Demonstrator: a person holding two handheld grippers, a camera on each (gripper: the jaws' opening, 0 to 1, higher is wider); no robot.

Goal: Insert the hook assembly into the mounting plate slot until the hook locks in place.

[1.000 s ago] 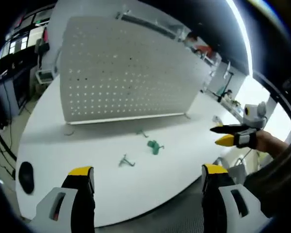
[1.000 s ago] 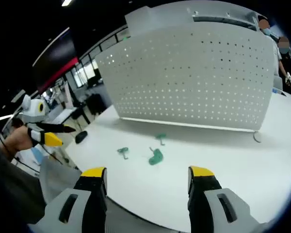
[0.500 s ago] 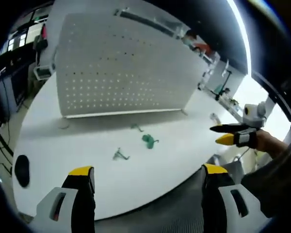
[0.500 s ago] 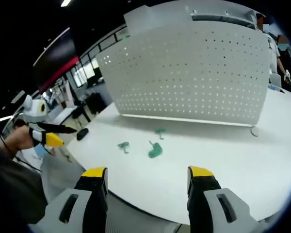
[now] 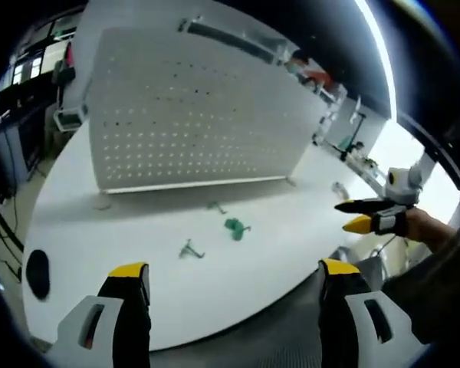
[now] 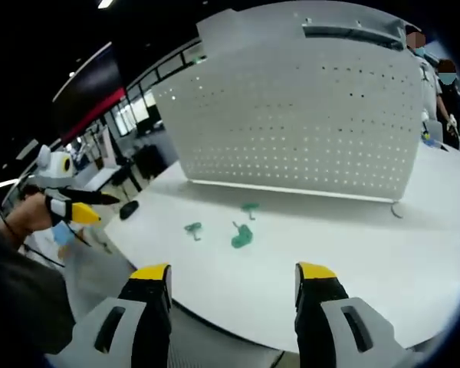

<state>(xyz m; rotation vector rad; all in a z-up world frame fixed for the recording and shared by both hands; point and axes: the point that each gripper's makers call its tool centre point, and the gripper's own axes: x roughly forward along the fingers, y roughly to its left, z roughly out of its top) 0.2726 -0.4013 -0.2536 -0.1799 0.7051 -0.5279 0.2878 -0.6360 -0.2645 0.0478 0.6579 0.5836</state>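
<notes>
Left gripper (image 5: 228,276): we see fingers spread, empty.
Right gripper (image 6: 230,276): same.
Green hooks (image 6: 241,238): loose on white surface (image 6: 345,253), before pegboard (image 6: 307,123).

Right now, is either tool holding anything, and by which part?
Nothing is held. The left tool and right tool are open and empty; the green hooks lie untouched on the white table.

It looked like an open-plan lab or office: a wide white surface (image 6: 353,253), an upright pegboard (image 6: 307,123), ceiling strip lights (image 5: 377,46), desks behind.
</notes>
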